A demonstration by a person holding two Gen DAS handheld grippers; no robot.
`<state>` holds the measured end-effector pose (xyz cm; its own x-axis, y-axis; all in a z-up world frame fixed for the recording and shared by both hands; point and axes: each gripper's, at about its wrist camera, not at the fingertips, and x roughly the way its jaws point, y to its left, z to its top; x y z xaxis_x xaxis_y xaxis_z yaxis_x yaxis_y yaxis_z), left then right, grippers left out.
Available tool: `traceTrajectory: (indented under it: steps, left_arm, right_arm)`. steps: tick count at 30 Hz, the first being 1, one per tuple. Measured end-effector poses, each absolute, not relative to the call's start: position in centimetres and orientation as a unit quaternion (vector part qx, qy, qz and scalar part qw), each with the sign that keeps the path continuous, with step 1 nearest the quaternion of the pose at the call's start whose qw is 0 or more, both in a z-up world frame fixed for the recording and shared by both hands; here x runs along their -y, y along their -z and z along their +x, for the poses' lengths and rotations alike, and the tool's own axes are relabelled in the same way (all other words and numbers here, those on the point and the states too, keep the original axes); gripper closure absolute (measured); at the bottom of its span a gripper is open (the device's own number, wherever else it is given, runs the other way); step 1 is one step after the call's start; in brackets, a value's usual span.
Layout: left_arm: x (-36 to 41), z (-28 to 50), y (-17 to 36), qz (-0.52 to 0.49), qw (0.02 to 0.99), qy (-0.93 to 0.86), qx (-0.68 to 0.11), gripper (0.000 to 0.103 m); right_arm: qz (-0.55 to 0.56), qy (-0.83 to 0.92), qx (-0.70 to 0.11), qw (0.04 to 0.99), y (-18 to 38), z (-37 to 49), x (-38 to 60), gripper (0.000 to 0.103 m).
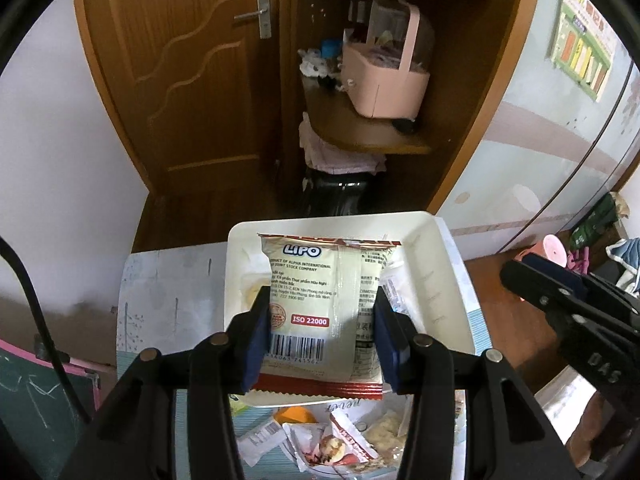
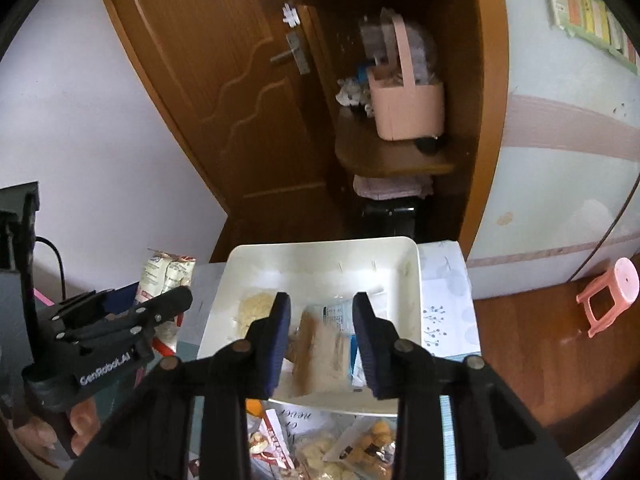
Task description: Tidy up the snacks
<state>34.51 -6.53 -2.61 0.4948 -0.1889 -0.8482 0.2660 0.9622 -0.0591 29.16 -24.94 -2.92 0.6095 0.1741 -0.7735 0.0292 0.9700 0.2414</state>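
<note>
My left gripper (image 1: pixel 320 328) is shut on a cream Lipo snack packet (image 1: pixel 320 300) with a red edge, held over the white tray (image 1: pixel 440 264). The same packet (image 2: pixel 166 276) and left gripper (image 2: pixel 120 320) show at the left of the right wrist view. My right gripper (image 2: pixel 322 340) is open above the white tray (image 2: pixel 320 252). A blurred brown and blue snack packet (image 2: pixel 324 344) sits between and below its fingers, apart from the pads. A pale snack (image 2: pixel 258 306) lies in the tray's left part.
Several loose snack packets (image 1: pixel 332 440) lie on the table at the near edge, also seen in the right wrist view (image 2: pixel 340 448). A wooden door (image 1: pixel 192 100) and shelf with a pink basket (image 1: pixel 384 84) stand behind. A pink stool (image 2: pixel 608 296) stands on the floor at right.
</note>
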Motion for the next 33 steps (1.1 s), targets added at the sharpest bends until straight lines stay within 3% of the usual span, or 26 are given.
traceTrajectory:
  steps: [2, 4, 15, 22, 33]
  left_arm:
    - [6.3, 35.0, 3.0, 0.036, 0.86, 0.133, -0.492, 0.022]
    - [5.9, 35.5, 3.3, 0.026, 0.859, 0.132, -0.493, 0.01]
    - [4.4, 35.7, 4.1, 0.011, 0.853, 0.118, -0.508, 0.009]
    - [3.7, 34.4, 4.0, 0.015, 0.859, 0.113, -0.5, 0.009]
    - [2.0, 28.6, 4.0, 0.043, 0.873, 0.102, -0.475, 0.009]
  right_arm:
    - [0.104, -0.039, -0.45, 0.886, 3.7, 30.1, 24.4, 0.071]
    - [0.104, -0.04, -0.458, 0.882, 4.2, 30.4, 24.1, 0.07]
    - [0.115, -0.053, -0.478, 0.869, 4.9, 30.1, 23.8, 0.069]
    - [0.108, -0.057, -0.479, 0.869, 5.2, 28.9, 23.3, 0.055]
    - [0.127, -0.079, -0.486, 0.861, 6.8, 24.5, 23.0, 0.054]
